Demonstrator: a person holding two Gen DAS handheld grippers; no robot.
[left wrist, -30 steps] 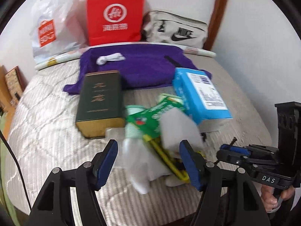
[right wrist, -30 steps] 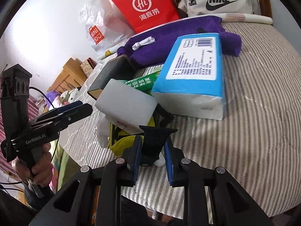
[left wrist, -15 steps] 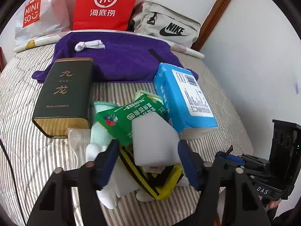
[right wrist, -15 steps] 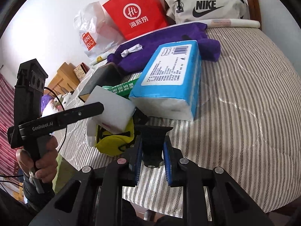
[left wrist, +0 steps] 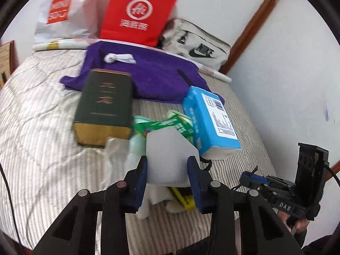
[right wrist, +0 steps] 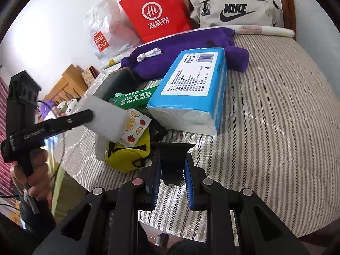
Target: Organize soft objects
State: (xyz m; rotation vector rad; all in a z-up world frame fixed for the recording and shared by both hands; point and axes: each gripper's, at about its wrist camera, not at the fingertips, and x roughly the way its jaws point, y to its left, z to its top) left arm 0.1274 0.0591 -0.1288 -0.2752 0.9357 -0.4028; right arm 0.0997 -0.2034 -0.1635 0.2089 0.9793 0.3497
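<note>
White sponge block [left wrist: 170, 157]: clamped between pads of left gripper [left wrist: 167, 177], raised above yellow pouch [right wrist: 127, 155]. Black piece [right wrist: 172, 157], possibly fabric: pinched in right gripper [right wrist: 171, 182]. Blue tissue pack [right wrist: 191, 91], green packet [right wrist: 133, 101], dark box [left wrist: 105, 106]: just beyond, on striped bedcover [right wrist: 276, 116].

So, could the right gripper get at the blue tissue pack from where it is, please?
Probably not yet: the right gripper is shut on a black piece, though the way to the blue tissue pack looks free.

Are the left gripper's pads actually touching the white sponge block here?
Touching. The left wrist view shows the left gripper with both blue pads pressed against the white sponge block, no gap either side.
</note>
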